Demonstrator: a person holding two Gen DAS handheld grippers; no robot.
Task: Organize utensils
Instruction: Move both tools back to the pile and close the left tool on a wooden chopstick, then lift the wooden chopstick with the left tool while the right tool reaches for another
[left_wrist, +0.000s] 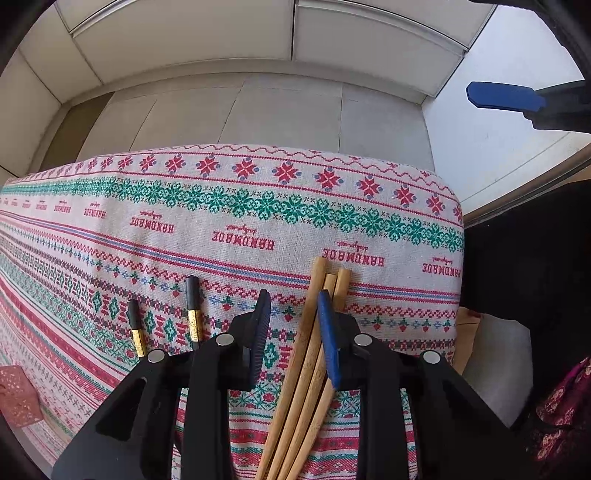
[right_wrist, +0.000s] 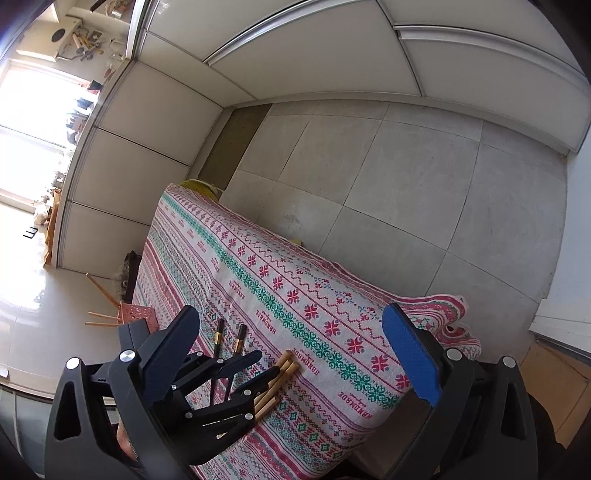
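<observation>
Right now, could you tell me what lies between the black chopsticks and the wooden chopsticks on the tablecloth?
In the left wrist view, the left gripper's black finger stands between the black chopsticks and the wooden chopsticks; otherwise only patterned tablecloth.

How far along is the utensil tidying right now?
Nothing looks sorted yet. In hand: the left gripper's fingers straddle the wooden chopsticks, with no clear grip. Left to do: those, plus two black chopsticks lying loose on the tablecloth. The right gripper is open and empty.
</observation>
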